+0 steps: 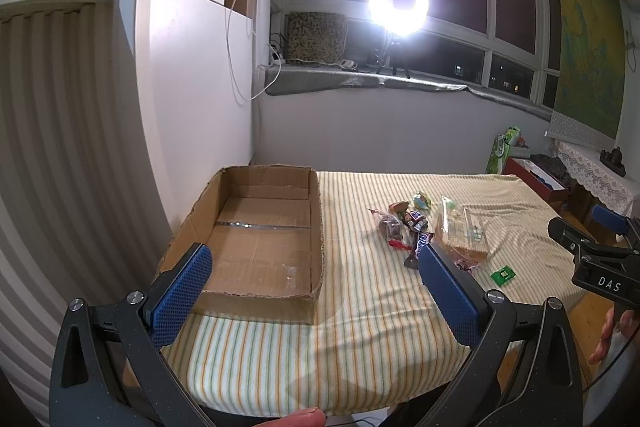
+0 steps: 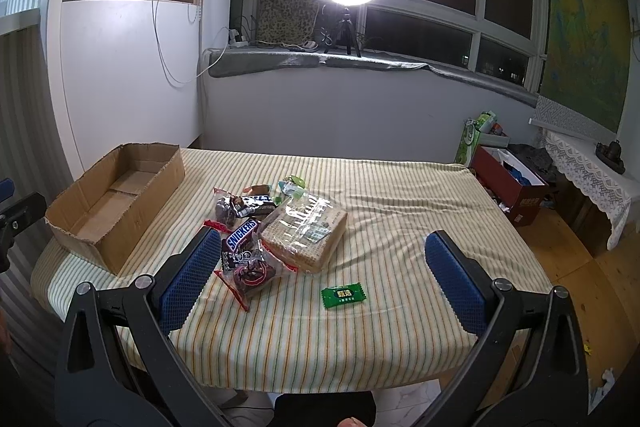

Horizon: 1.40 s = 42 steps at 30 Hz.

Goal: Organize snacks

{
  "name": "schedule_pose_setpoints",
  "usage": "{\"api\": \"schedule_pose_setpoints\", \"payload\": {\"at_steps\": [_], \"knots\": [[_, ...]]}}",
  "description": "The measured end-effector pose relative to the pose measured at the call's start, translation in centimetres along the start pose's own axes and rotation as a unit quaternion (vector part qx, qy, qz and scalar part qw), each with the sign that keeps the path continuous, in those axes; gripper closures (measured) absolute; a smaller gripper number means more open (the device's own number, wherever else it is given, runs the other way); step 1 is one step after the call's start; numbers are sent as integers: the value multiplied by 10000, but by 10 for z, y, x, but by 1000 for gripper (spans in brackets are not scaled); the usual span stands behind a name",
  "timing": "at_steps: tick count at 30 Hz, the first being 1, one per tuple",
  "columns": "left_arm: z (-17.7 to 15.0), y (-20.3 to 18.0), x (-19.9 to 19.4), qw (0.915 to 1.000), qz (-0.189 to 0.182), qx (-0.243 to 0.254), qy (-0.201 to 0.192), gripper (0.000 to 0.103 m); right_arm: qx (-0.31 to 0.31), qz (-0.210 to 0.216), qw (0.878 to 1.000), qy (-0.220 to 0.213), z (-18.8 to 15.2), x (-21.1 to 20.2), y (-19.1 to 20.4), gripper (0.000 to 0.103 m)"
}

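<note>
Crinkly film snacks (image 2: pixel 276 227) lie heaped right of the empty cardboard box (image 2: pixel 116 203), light and slippery, so with both my grippers (image 1: pixel 316 279) (image 2: pixel 320 267) spread wide I'd pinch a sealed wrapper end.

Both wrist views from near tabletop (image 1: pixel 360 327) edge, facing window; left over cardboard box (image 1: pixel 260 239), right over snack pile (image 2: pixel 272 231); both shared.

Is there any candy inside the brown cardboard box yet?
No, the brown cardboard box shows only its bare bottom, while the pile of wrapped snacks lies beside it on the striped tablecloth.
</note>
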State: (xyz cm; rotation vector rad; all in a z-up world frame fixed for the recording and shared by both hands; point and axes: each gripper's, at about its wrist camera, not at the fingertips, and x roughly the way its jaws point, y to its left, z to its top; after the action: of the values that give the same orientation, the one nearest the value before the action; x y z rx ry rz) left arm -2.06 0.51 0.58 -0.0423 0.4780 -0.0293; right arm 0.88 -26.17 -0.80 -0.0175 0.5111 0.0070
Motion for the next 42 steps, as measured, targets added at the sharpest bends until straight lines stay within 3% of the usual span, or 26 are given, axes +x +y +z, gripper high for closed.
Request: {"api": "schedule_pose_setpoints", "payload": {"at_steps": [32,42], "knots": [[-2,-2,1,10000,-35,-21,25,0,35,-10,10000,33,-6,-5,-6,0],[-24,-34,28,9983,-390,208,381,0,275,-72,9983,505,-42,28,-33,0]]}}
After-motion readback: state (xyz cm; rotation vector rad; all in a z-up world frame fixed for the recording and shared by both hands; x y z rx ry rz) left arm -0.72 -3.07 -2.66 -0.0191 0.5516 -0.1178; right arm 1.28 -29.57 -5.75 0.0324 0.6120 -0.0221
